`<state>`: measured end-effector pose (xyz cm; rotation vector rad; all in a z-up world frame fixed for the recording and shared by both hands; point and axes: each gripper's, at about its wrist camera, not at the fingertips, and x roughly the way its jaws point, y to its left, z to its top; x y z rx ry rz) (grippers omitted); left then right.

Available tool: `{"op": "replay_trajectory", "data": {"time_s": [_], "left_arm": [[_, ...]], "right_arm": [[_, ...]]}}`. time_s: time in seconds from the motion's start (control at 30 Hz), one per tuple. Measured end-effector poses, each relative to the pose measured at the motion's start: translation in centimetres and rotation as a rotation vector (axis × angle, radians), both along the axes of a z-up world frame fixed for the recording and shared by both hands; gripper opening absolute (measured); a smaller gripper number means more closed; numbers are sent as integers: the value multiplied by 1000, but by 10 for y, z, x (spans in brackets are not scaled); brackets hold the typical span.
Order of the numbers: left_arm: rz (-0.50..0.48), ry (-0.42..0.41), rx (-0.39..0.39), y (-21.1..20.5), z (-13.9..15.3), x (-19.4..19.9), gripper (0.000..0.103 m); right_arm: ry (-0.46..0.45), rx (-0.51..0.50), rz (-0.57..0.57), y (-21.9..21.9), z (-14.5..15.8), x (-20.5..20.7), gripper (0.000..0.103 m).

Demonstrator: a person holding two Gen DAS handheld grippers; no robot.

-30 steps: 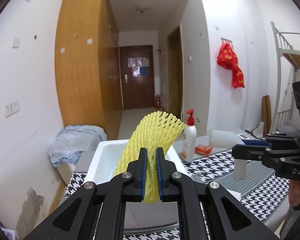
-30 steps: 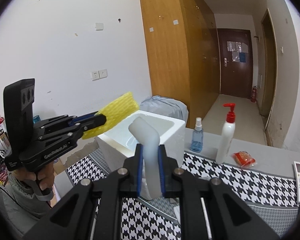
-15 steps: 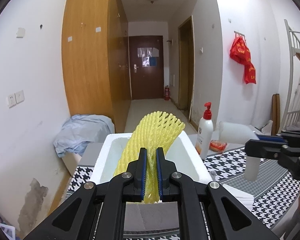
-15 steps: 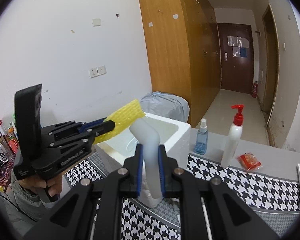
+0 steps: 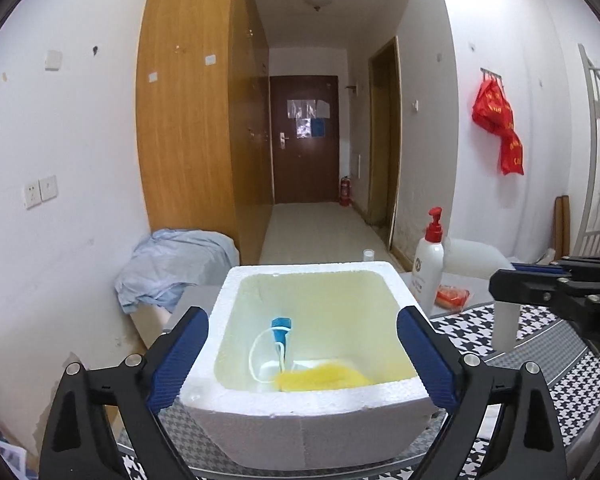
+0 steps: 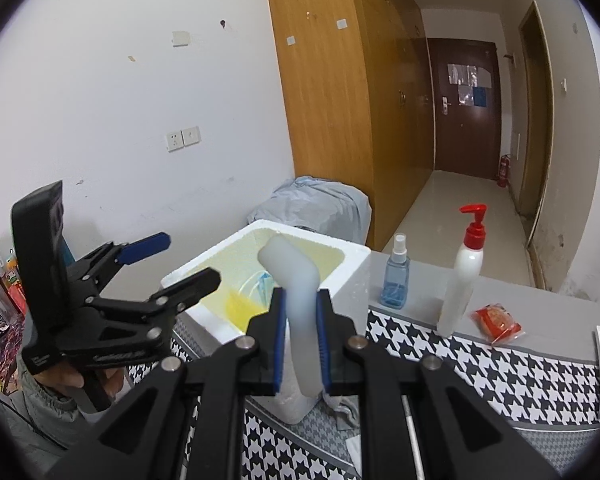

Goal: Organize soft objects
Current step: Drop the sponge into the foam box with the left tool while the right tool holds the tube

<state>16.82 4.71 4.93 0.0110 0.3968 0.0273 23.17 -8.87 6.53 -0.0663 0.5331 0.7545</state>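
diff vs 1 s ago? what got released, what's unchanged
The left gripper let go of the yellow foam net: its jaws are opening with nothing between them, and the net has dropped into the white foam box, beside a blue mask. The right gripper stays clamped on the white foam piece; the bottles haven't moved.
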Motion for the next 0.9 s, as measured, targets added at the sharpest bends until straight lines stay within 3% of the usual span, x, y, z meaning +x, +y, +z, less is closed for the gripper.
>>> {"op": "replay_trajectory", "data": {"time_s": [0.9], "left_arm": [[134, -48, -1, 58, -1, -34, 102]], "right_arm": [[6, -52, 64, 63, -3, 19, 17]]}}
